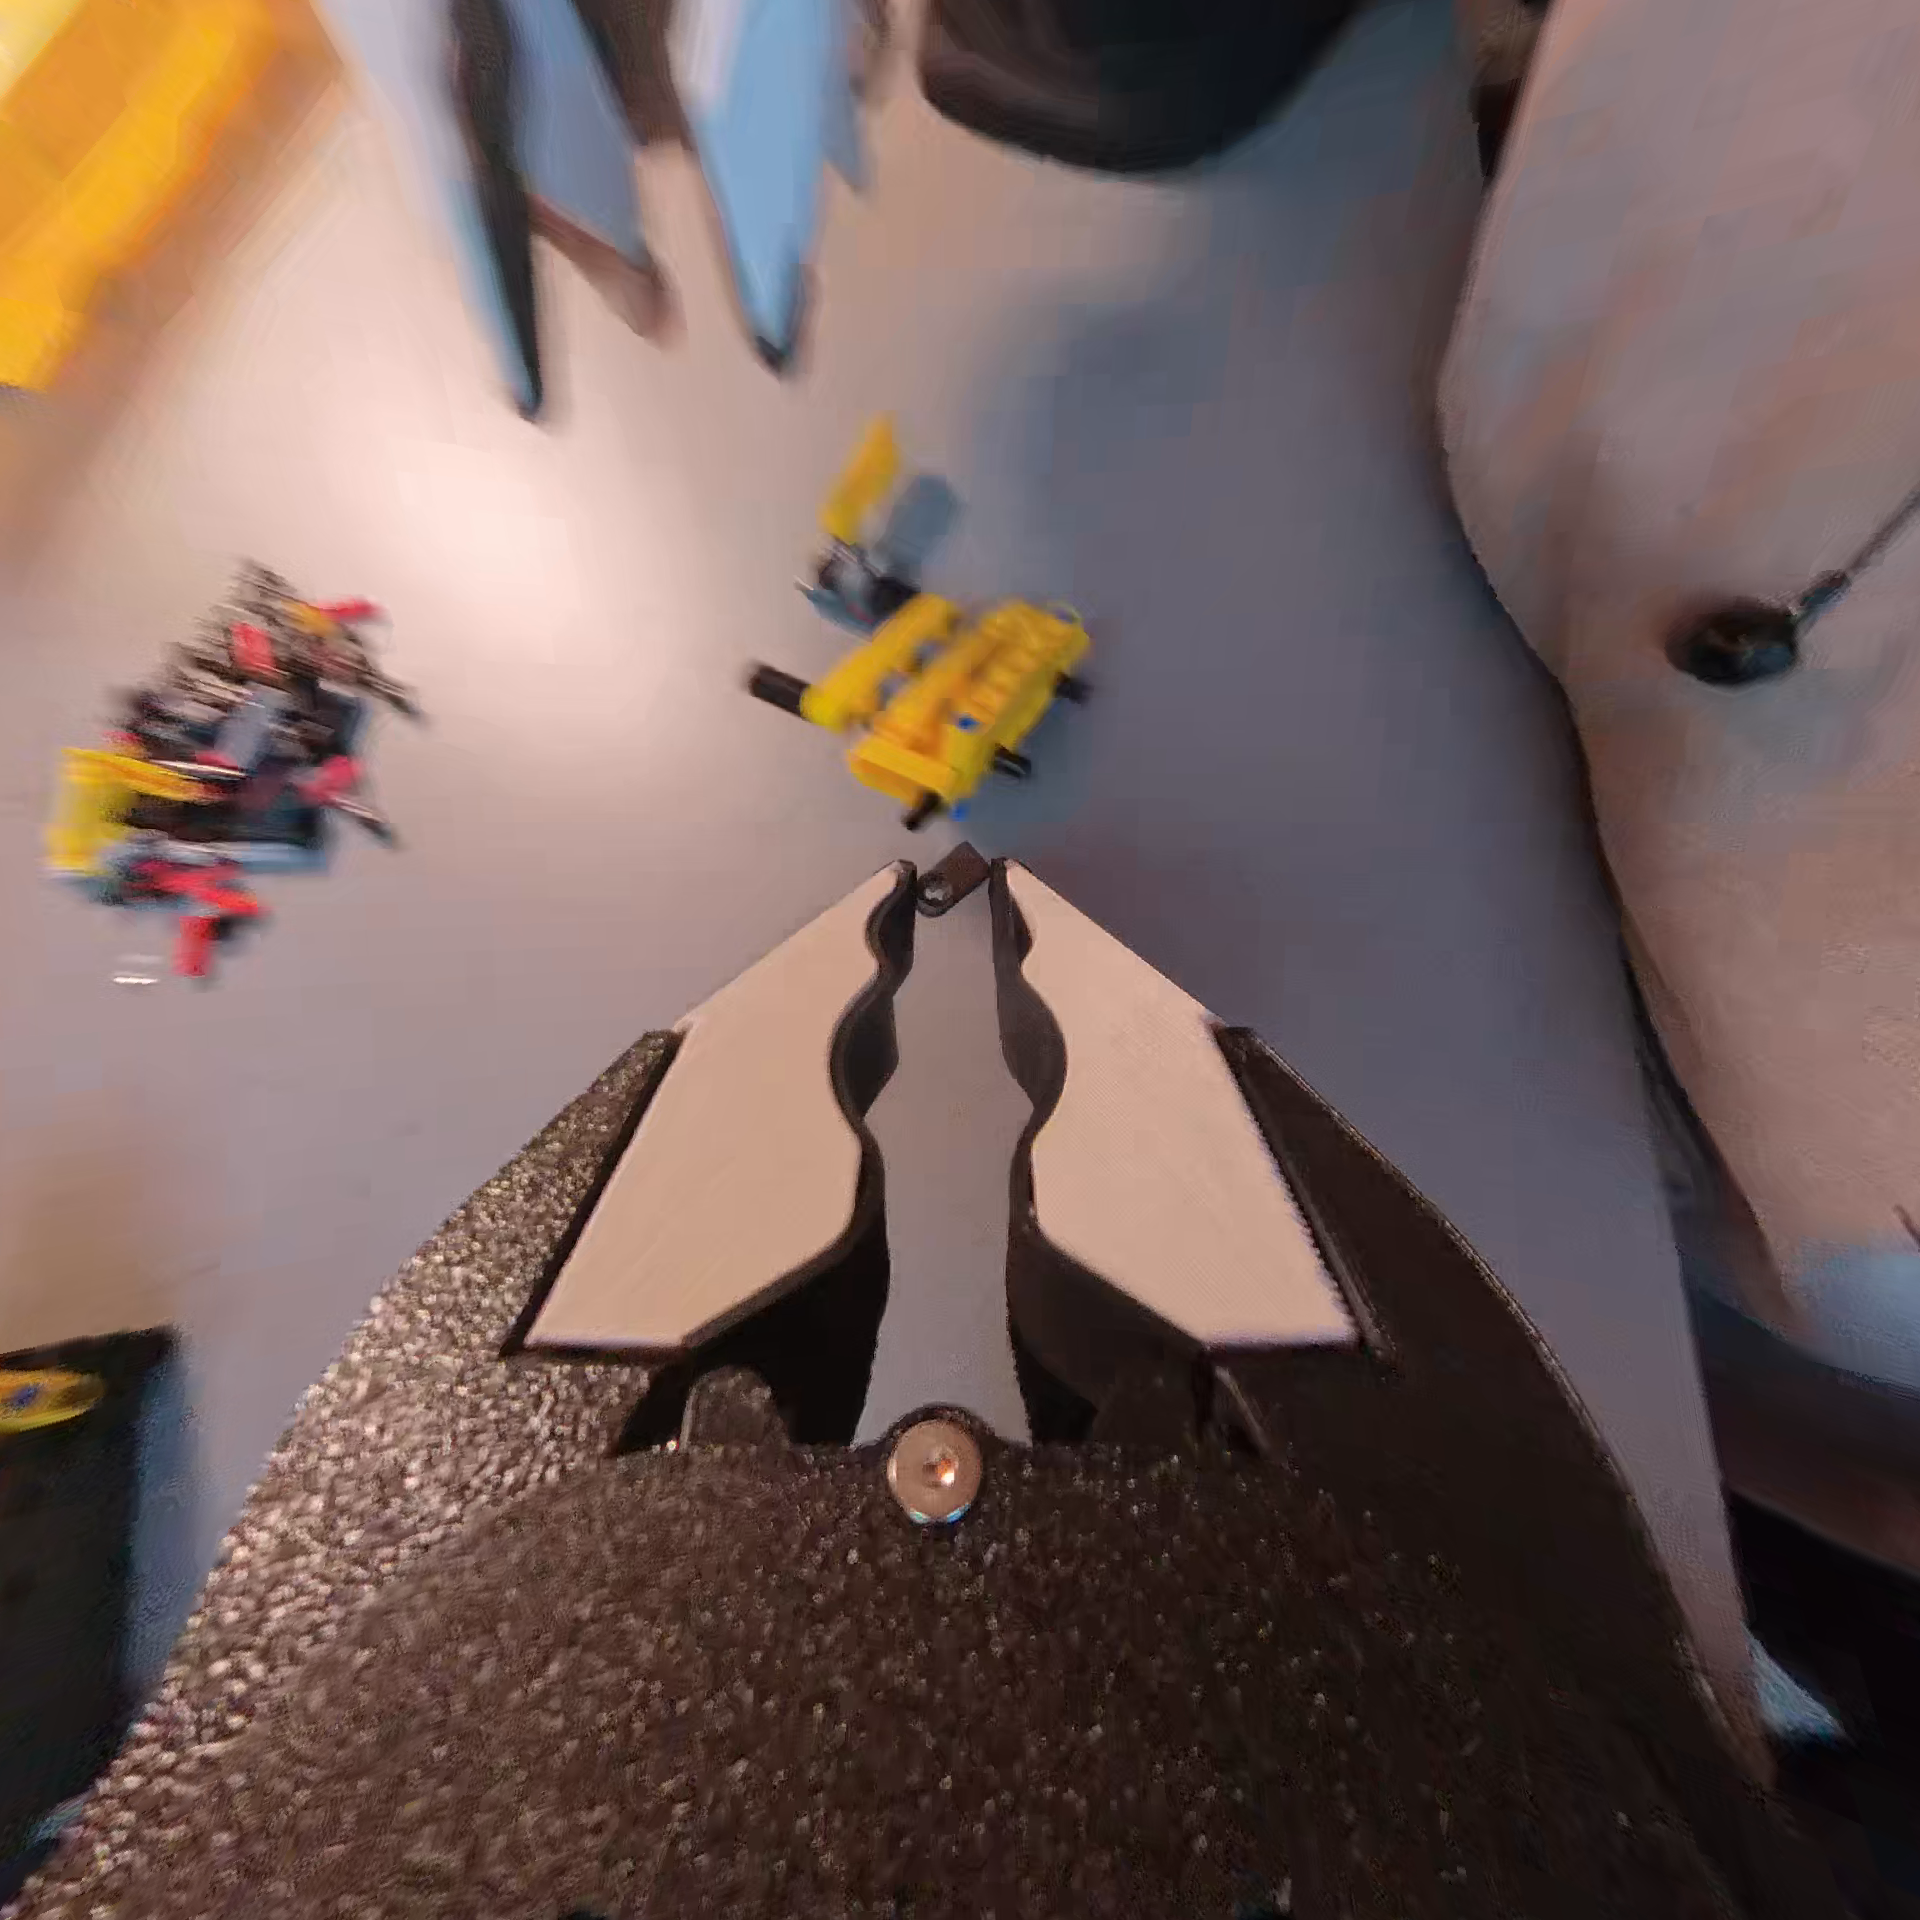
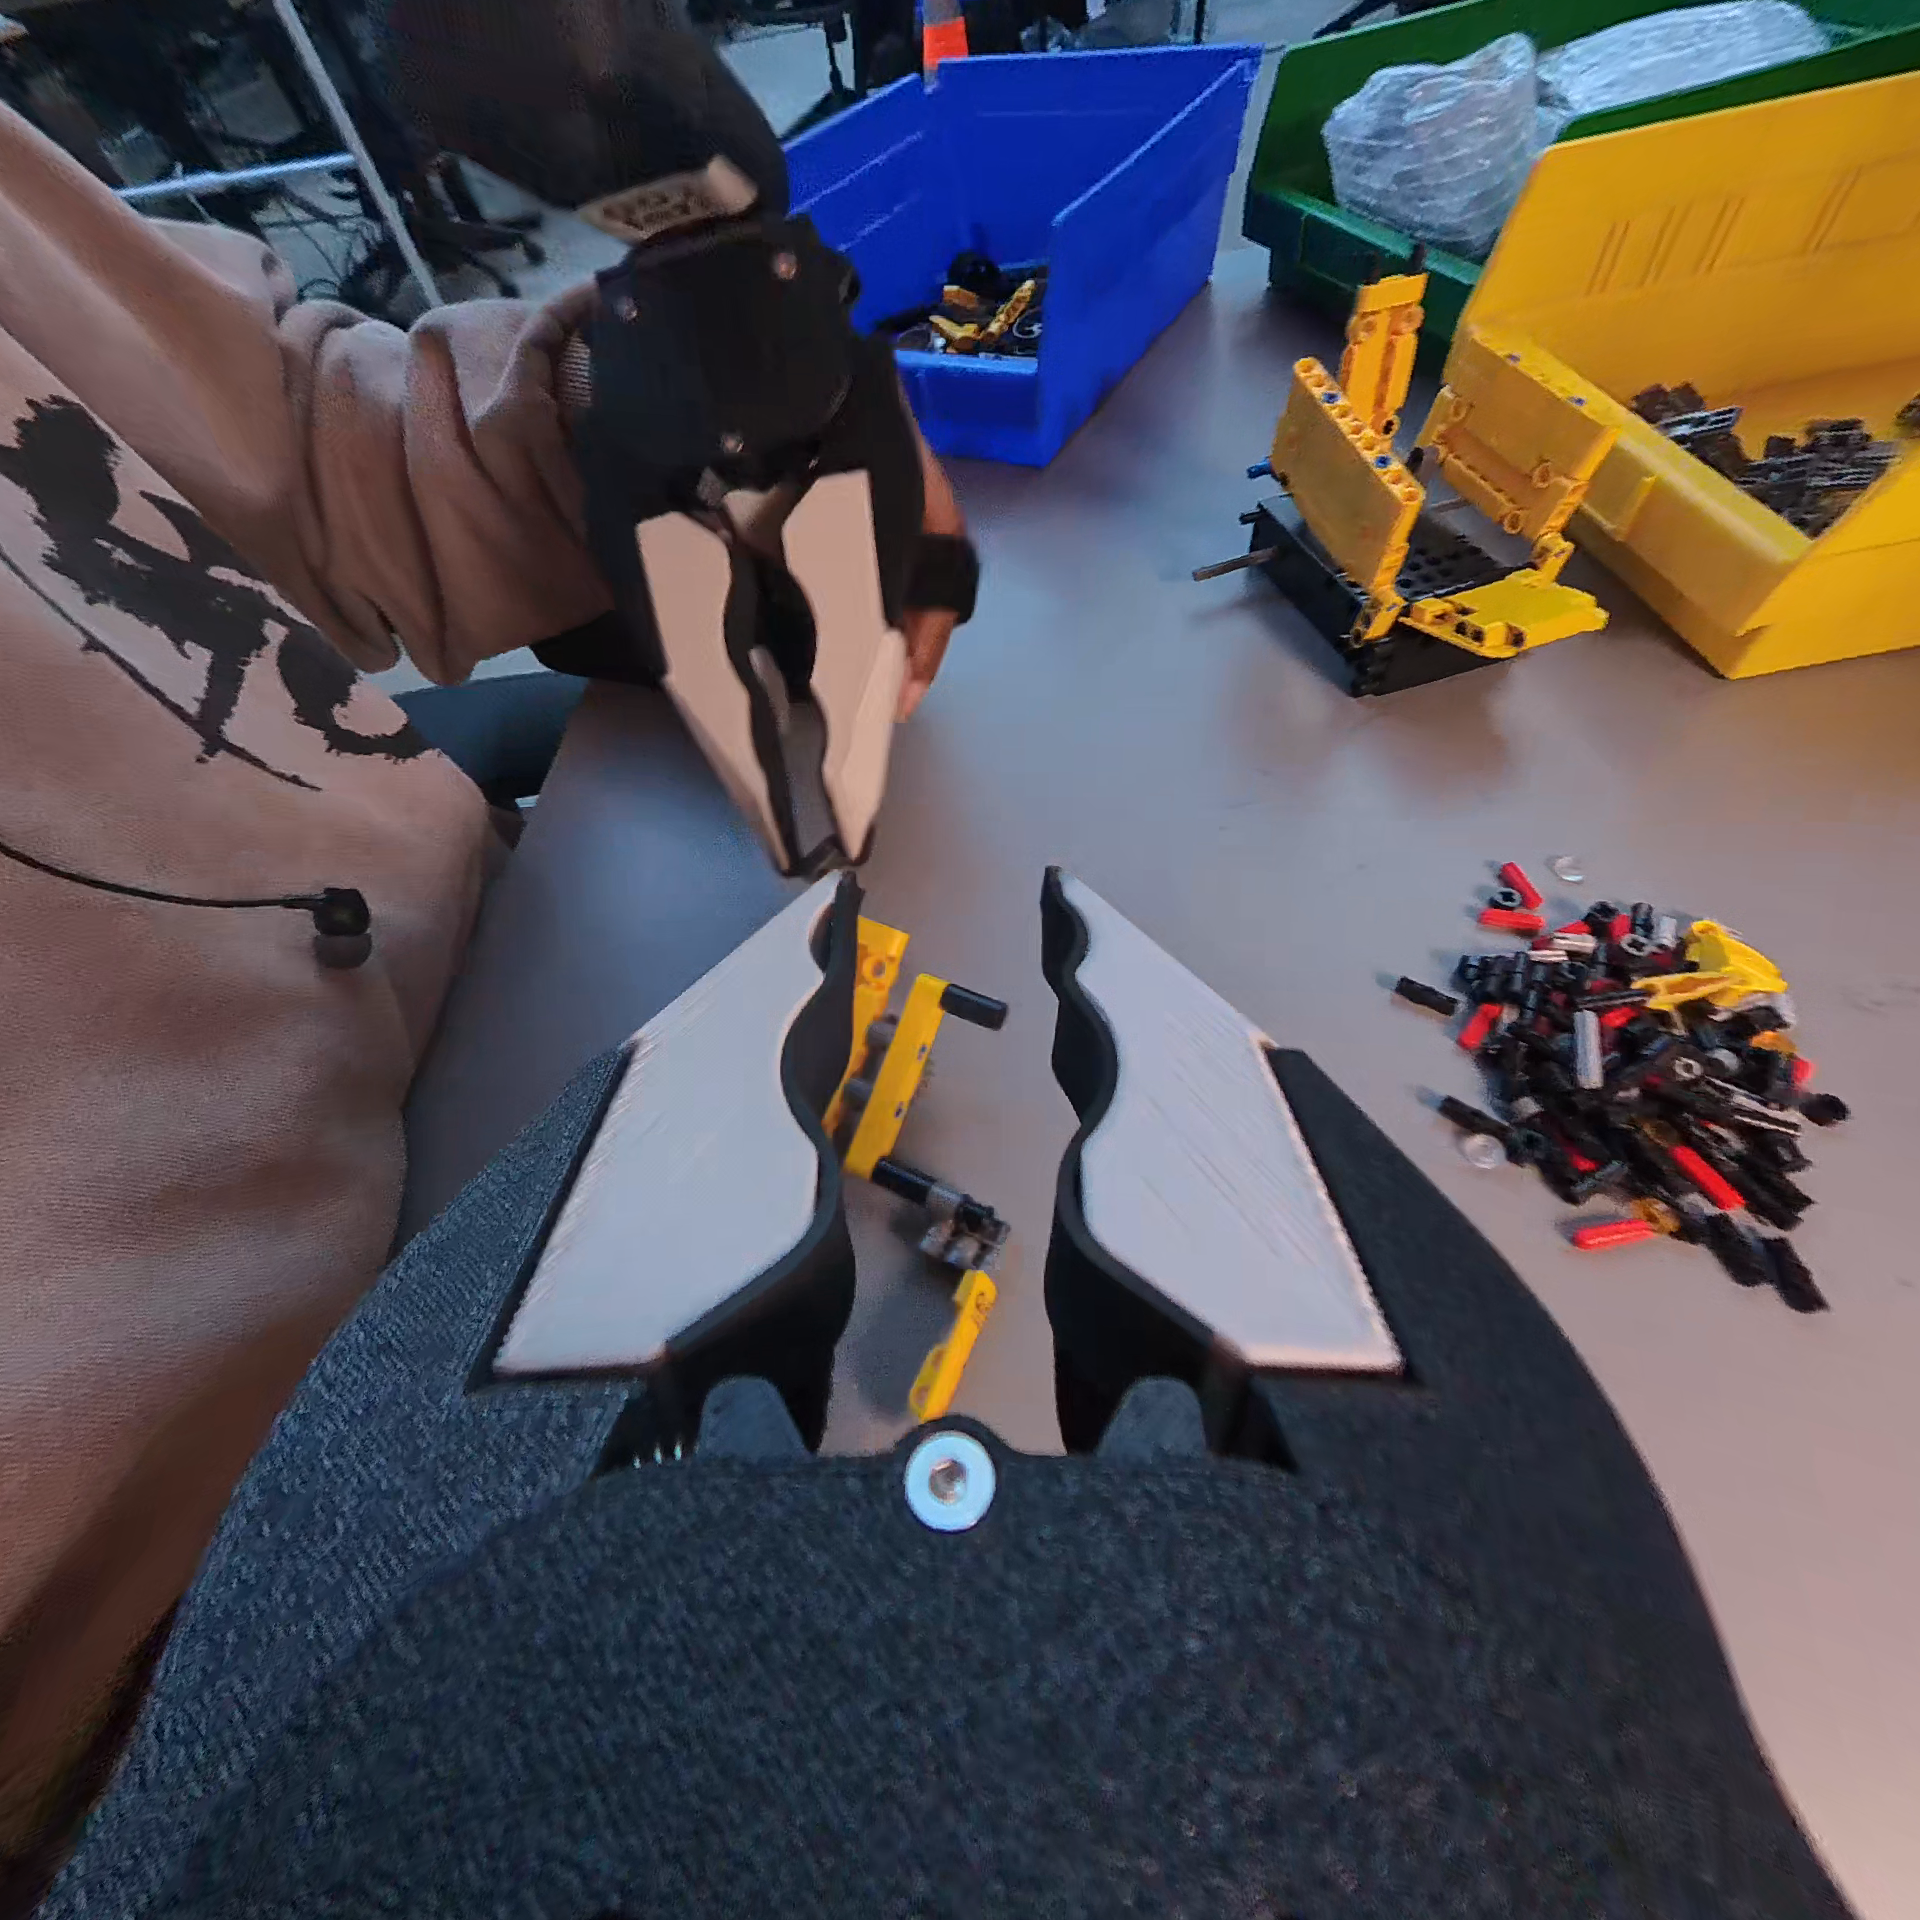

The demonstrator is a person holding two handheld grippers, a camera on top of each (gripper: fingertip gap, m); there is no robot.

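left wrist view: left gripper (image 1: pixel 948 883) nearly together, pinching a small black piece (image 1: pixel 951 885) at the very tips, above the grey table (image 1: pixel 1195 520) and just short of a yellow block assembly (image 1: pixel 951 696). best kept pinched firmly and level, since so shallow a bite looks easy to lose. blurred loose pile (image 1: pixel 218 769) off to the left.

right wrist view: right gripper (image 2: pixel 948 883) spread apart, holding nothing, hovering over the yellow assembly on the table. blue bin (image 2: pixel 1023 239), yellow bin (image 2: pixel 1714 343), green bin (image 2: pixel 1351 229) at the far edge; half-built yellow and black model (image 2: pixel 1413 540); black and red pile at right. cluttered workroom behind.
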